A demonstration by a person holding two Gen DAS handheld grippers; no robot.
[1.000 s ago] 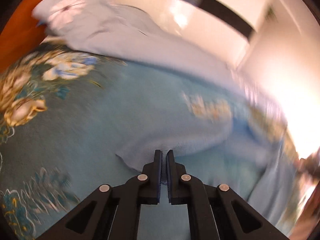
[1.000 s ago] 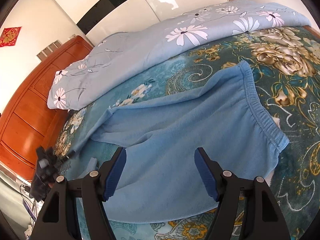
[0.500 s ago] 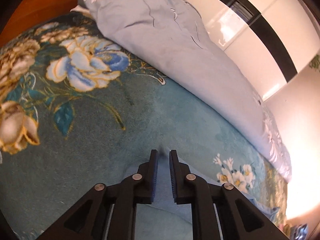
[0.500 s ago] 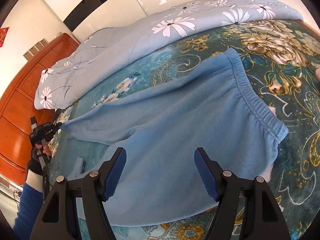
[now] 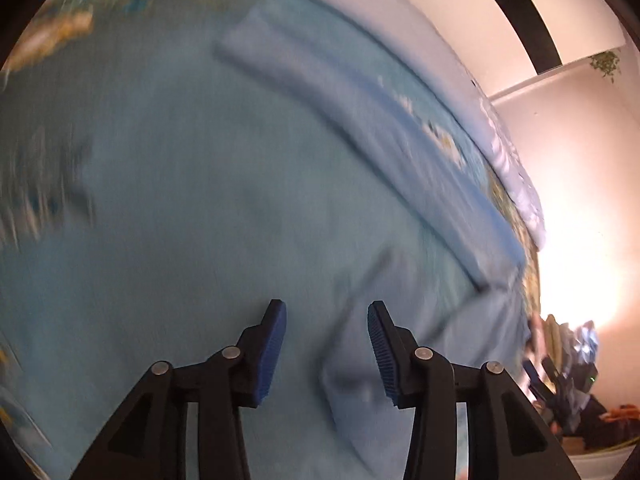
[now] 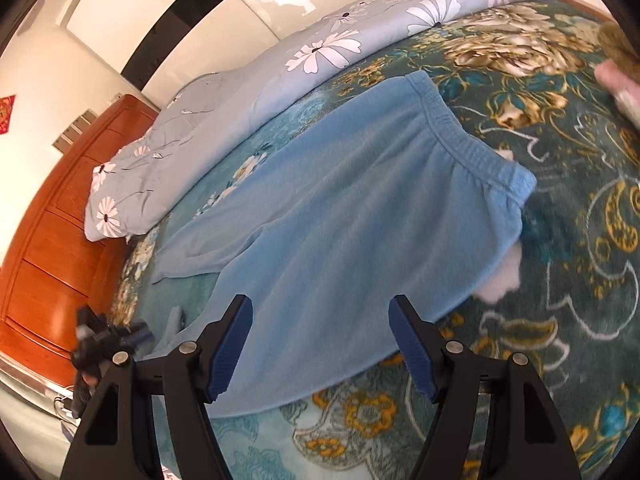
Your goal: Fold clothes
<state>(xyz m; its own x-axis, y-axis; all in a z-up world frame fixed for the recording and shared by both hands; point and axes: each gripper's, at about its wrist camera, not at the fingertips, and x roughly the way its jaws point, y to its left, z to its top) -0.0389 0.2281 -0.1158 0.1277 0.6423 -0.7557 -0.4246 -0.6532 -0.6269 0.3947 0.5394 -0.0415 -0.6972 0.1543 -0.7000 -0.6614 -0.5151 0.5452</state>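
- While lying flat on the bed cover (image 6: 560,240), blue pants (image 6: 340,240) fill the middle of the right wrist view.
- Waist band at the upper right of that frame, two legs running down to the lower left.
- Long way of the pants: from upper right to lower left, slanting across the frame.
- Far leg ending at the left, near the wooden headboard (image 6: 52,240); near leg ending at the lower left.
- Left tongs (image 5: 326,344) opening right now, nothing pressed between the pads; blurry blue cloth just under them, likely the end of a pant leg.
- Seen also in the right wrist view, small and dark at the lower left (image 6: 108,340), beside the leg end.
- Right tongs (image 6: 320,348) wide open, holding nothing, hanging over the near edge of the pants.
- Flowered quilt (image 6: 280,72) bunched along the top of the frame, apart from the pants.
- Could go wrong: grabbing only the top layer of cloth, so the fold comes out lumpy.
- Could go wrong: pinching the bed cover too, since it sits right under the thin edge.
- Could go wrong: legs not lined up, because they spread apart at the ends.
- Left view too blurry to tell the exact spot under the pads.
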